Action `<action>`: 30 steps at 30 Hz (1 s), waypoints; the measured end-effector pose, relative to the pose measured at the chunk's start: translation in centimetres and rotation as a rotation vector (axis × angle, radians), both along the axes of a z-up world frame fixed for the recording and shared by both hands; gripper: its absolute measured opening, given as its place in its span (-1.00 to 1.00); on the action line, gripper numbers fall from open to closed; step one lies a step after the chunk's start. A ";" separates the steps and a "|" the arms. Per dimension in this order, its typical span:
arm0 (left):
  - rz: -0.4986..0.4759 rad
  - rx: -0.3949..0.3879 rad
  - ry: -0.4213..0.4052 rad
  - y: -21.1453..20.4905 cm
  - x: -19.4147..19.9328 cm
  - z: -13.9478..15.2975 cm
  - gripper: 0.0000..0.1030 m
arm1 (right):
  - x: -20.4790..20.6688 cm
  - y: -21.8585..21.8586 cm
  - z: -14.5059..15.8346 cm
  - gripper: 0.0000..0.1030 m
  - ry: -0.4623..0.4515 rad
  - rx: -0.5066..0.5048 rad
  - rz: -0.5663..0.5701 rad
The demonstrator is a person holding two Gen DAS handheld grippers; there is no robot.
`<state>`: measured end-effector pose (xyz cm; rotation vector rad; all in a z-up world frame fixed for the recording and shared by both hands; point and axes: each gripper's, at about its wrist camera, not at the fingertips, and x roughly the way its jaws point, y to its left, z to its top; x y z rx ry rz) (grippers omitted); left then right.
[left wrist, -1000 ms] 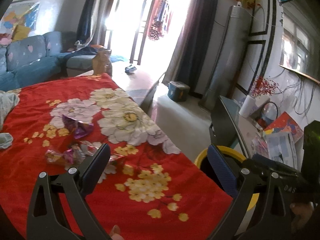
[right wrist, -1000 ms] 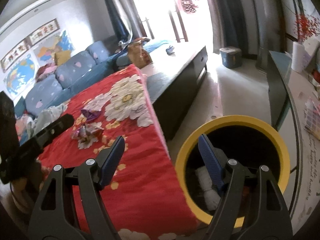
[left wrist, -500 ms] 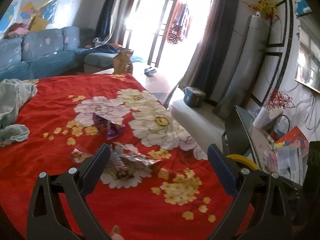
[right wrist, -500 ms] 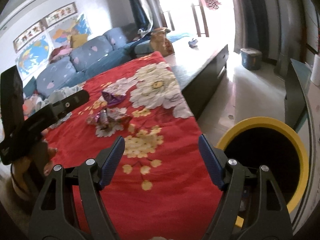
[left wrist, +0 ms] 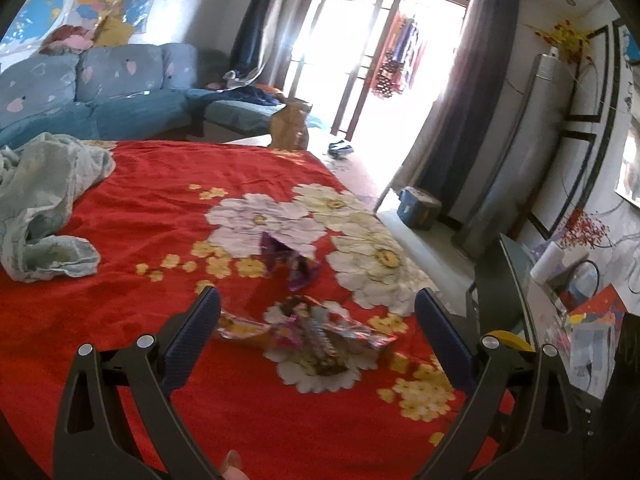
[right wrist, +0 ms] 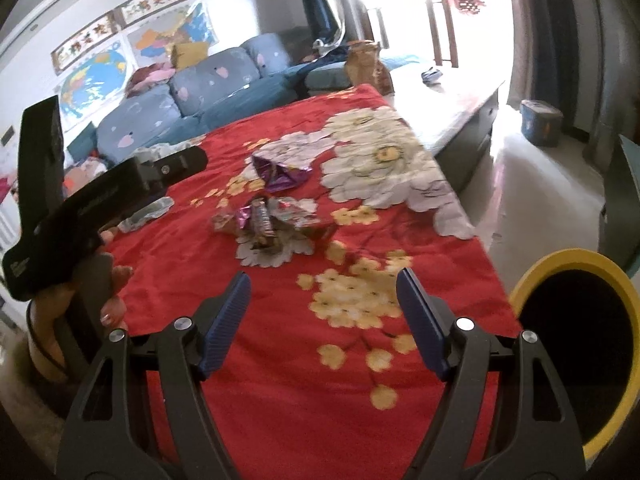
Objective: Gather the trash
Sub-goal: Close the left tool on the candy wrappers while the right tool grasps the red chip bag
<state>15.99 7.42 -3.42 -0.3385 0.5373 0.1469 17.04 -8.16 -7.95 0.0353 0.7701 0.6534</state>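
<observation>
Your left gripper (left wrist: 316, 316) is spread wide and empty, framing the crumpled wrapper pile (left wrist: 312, 332) at lower centre. Only your right view shows the yellow-rimmed bin (right wrist: 576, 264) well, at lower right; your right gripper (right wrist: 324, 300) is likewise apart, empty, above the red floral cloth (right wrist: 304, 392).

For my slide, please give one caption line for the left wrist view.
Open left hand-held gripper framing crumpled wrappers on a red floral cloth.

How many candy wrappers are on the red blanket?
2 clumps: a purple wrapper by the big white flowers, and a crinkled pile nearer the tools, possibly hiding several.
</observation>
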 end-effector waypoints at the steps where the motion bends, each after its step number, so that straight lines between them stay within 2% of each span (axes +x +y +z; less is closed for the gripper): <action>1: 0.008 -0.002 0.003 0.4 0.1 -0.1 0.84 | 0.1 0.6 -0.1 0.26 0.006 0.000 0.012; 8: 0.065 -0.022 0.027 3.7 0.8 -0.8 0.83 | 0.9 3.7 -0.9 0.08 0.027 -0.017 0.067; 16: 0.118 -0.097 0.092 7.2 1.3 -3.3 0.81 | 3.2 5.6 -1.1 0.07 -0.005 -0.084 0.049; 21: 0.130 -0.133 0.138 8.3 1.9 -5.2 0.70 | 5.6 6.7 -1.7 0.07 0.000 -0.144 0.054; 24: 0.132 -0.161 0.161 8.7 2.3 -6.2 0.57 | 6.6 7.4 -2.2 0.07 0.002 -0.177 0.066; 28: 0.119 -0.194 0.181 8.7 2.8 -7.2 0.27 | 7.6 8.6 -3.5 0.07 0.022 -0.227 0.093; 29: 0.110 -0.200 0.185 8.6 2.8 -7.4 0.17 | 7.7 8.7 -3.8 0.02 0.030 -0.234 0.098; 30: 0.108 -0.202 0.187 8.5 2.9 -7.5 0.13 | 7.9 8.9 -4.1 -0.13 0.042 -0.235 0.106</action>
